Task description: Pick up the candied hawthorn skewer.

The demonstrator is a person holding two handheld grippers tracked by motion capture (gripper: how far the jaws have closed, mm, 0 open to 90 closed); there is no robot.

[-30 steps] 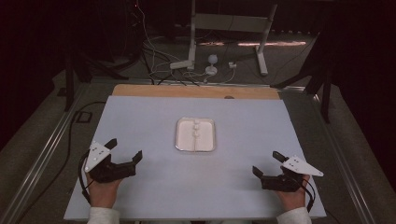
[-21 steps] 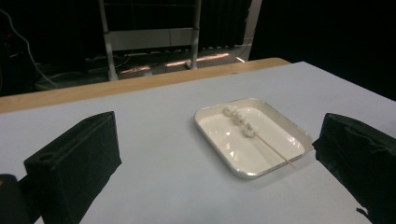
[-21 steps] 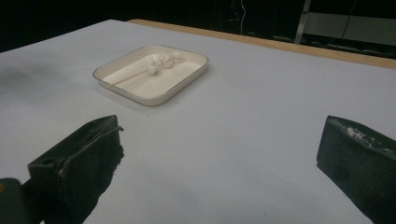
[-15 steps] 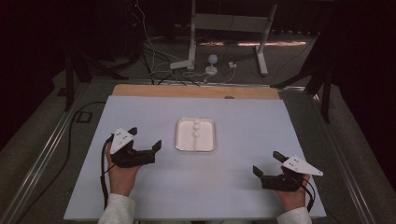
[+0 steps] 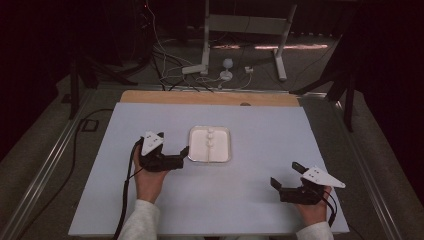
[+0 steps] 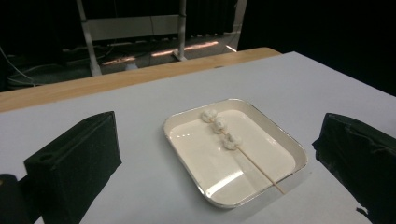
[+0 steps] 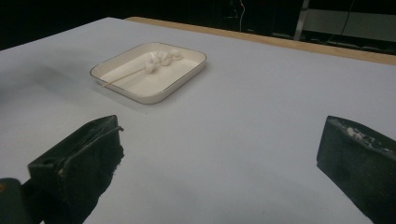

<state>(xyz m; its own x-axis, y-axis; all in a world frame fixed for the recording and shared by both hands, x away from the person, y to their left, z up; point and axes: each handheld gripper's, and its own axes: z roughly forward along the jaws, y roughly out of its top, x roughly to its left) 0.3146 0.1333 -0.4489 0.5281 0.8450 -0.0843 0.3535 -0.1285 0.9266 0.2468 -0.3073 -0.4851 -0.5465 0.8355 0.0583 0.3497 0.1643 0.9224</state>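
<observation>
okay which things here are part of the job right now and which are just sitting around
In the job:
- left tool, open, next to the tray
- white tray
- skewer with three white pieces, lying in the tray

Just around:
- right tool, open, near the table's front edge, away from the tray
- cables and metal stand on the floor beyond the table

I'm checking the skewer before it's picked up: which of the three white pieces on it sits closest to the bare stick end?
The piece at the end of the row on the skewer, toward the left gripper. The bare stick runs straight out from it; the other two sit beyond it, toward the tray's far corner.
</observation>
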